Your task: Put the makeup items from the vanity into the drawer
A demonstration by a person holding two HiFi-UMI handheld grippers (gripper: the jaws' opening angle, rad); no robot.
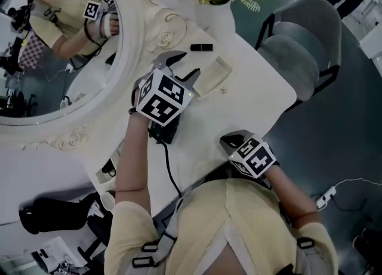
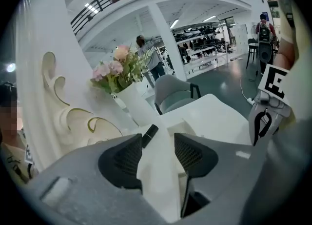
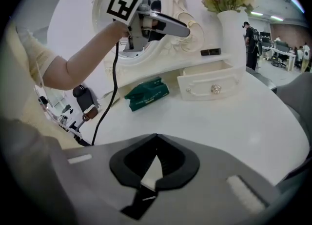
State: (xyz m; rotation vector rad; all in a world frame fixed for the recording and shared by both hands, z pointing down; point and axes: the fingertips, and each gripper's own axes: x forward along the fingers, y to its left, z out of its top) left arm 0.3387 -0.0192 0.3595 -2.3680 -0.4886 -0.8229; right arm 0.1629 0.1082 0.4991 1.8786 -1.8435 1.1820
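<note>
**Mid-task, nothing gripped**

Left claw (image 1: 186, 65) spread, nothing between its pads, held above the open drawer (image 1: 216, 76) at the back edge of the table (image 1: 250, 113). Right claw (image 3: 155, 163) pressed together on nothing, near the front edge. Black makeup tube (image 1: 202, 47) lying on the raised ledge at the back, beside the flower vase (image 3: 231, 33), apart from both claws. Drawer interior partly covered by the left claw, contents not discernible. Green packet (image 3: 146, 93) visible only in the right gripper view, hidden from overhead.

Drawer (image 1: 219, 72) partly behind left tool (image 1: 185, 68)
</note>
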